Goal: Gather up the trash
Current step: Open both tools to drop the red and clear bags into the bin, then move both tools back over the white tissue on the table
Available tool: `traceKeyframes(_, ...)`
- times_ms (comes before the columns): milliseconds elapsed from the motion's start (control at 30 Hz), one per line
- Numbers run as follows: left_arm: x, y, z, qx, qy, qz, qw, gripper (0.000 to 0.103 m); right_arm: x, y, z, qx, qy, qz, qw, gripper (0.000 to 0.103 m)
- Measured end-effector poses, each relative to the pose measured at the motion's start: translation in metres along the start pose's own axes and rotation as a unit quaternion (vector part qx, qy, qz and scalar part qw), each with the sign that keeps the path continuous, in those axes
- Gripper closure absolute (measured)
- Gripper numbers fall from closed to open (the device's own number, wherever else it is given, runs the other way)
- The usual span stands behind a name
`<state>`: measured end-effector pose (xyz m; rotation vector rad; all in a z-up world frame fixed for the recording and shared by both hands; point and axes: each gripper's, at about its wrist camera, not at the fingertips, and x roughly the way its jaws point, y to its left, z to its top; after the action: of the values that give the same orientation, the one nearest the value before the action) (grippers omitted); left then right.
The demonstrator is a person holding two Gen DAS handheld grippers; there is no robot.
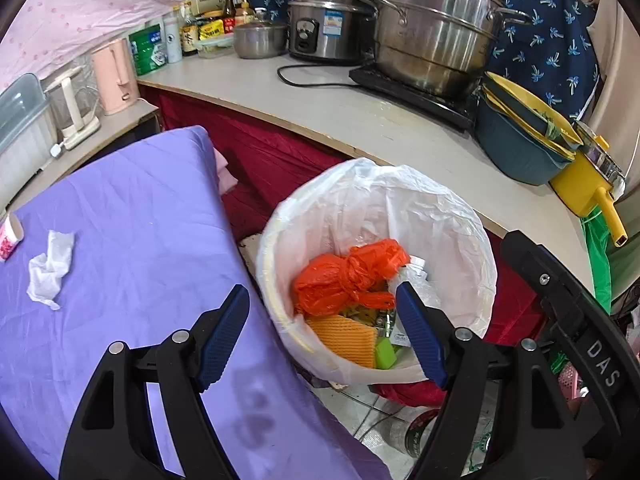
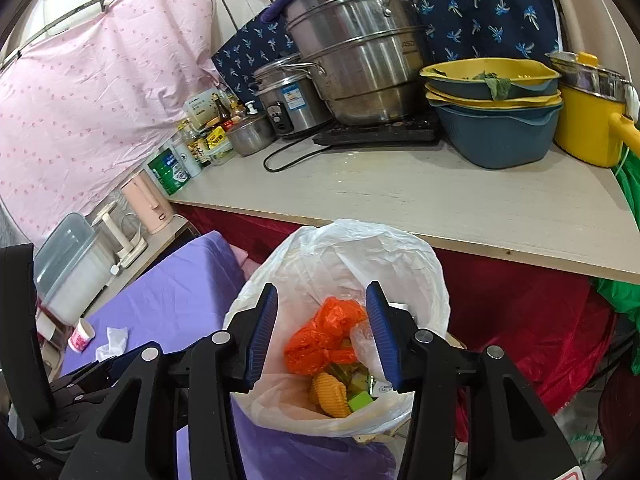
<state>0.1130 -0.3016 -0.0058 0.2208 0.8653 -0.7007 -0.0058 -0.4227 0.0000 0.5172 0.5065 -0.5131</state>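
Note:
A white bin point(image 1: 276, 240) lined with a white plastic bag stands beside the purple-covered table point(image 1: 132, 216); it also shows in the right wrist view point(image 2: 420, 264). Inside lie an orange plastic bag point(image 1: 344, 276), an orange mesh piece point(image 1: 344, 334) and green scraps. A crumpled white tissue point(image 1: 50, 270) and a small pink-printed paper cup point(image 1: 9, 236) lie on the purple cloth at the left; both show small in the right wrist view, tissue point(image 2: 114, 338), cup point(image 2: 82, 334). My left gripper point(image 1: 322, 300) is open and empty above the bin's near rim. My right gripper point(image 2: 322, 300) is open and empty over the bin.
A counter point(image 1: 340, 120) behind the bin holds a large steel steamer pot point(image 1: 436, 28), a rice cooker point(image 1: 324, 28), stacked blue and yellow basins point(image 1: 520, 140), a yellow pot point(image 1: 588, 188) and bottles. A pink kettle point(image 1: 112, 76) stands at the left. Red cloth hangs under the counter.

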Motion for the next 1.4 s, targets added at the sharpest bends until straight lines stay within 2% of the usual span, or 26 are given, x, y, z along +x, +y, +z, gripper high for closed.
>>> traceKeyframes(400,-0.038,0.043,-0.004,-0.025,-0.029,0.021,0.999,0.031,-0.021,0.048,-0.003,-0.027,-0.011,0.02,0.999,0.048)
traceKeyframes(600,-0.06,0.081,-0.01,-0.052,-0.044,0.04,0.9969,0.031,-0.029,0.081,-0.009,-0.046,-0.011,0.036,0.998,0.045)
traceKeyframes(1000,-0.101,0.189,-0.034,-0.123,-0.06,0.093,0.9862,0.031,-0.023,0.169,-0.036,-0.094,0.012,0.083,0.992,0.044)
traceKeyframes(1400,-0.126,0.305,-0.067,-0.183,-0.057,0.156,0.9691,0.031,0.005,0.271,-0.082,-0.147,0.059,0.131,0.979,0.044)
